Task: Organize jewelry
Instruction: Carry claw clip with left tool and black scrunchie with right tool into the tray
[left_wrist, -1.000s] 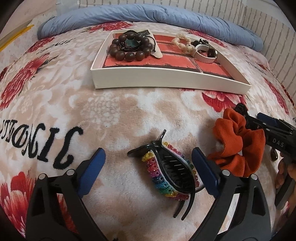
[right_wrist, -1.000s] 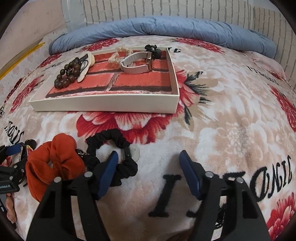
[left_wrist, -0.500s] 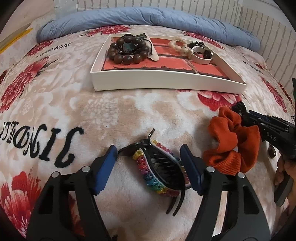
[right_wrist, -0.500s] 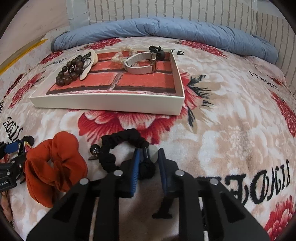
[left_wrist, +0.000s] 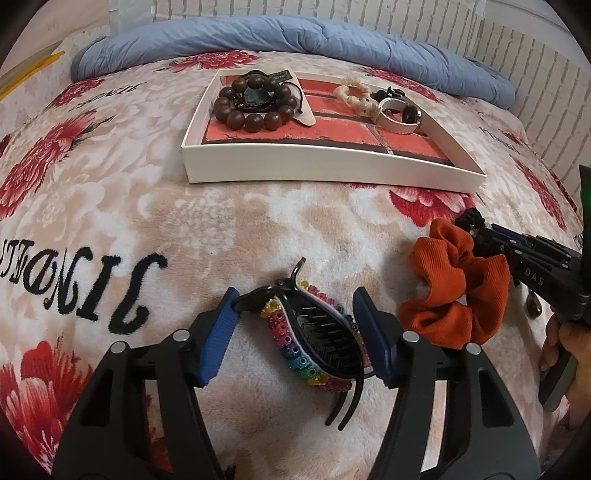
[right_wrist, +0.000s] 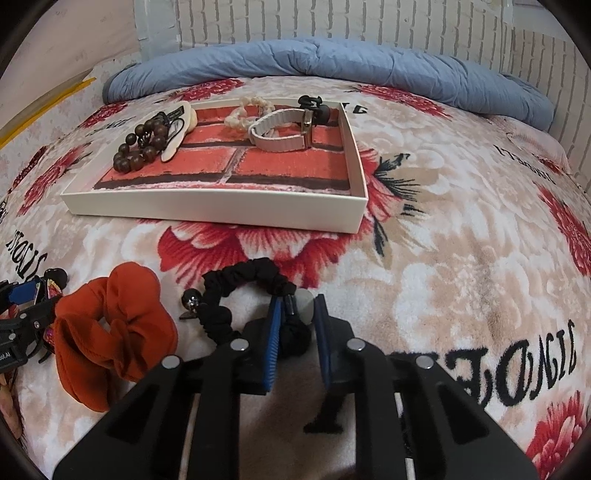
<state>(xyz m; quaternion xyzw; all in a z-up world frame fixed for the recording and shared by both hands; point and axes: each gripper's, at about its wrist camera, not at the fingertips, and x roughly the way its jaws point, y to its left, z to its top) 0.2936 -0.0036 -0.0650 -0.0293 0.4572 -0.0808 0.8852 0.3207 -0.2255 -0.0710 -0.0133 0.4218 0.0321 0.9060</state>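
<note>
A black hair claw with a rainbow beaded edge (left_wrist: 314, 332) lies on the blanket between the fingers of my left gripper (left_wrist: 295, 317), which is open around it, the pads close to its sides. My right gripper (right_wrist: 297, 314) is shut on a black scrunchie (right_wrist: 243, 280) with a white disc and a metal bead. An orange scrunchie (left_wrist: 458, 288) (right_wrist: 110, 325) lies between the two grippers. The white tray (left_wrist: 325, 162) (right_wrist: 214, 212) with a brick-print floor holds a brown bead bracelet (left_wrist: 251, 103), a cream scrunchie (left_wrist: 354, 96) and a white watch band (right_wrist: 284, 133).
Everything rests on a soft floral blanket with black lettering (left_wrist: 99, 288). A rolled blue duvet (right_wrist: 332, 62) lies along the white brick wall behind the tray. The right gripper's body (left_wrist: 535, 273) shows at the right edge of the left wrist view.
My right gripper closed on the black scrunchie. My left gripper moved forward and narrowed around the hair claw.
</note>
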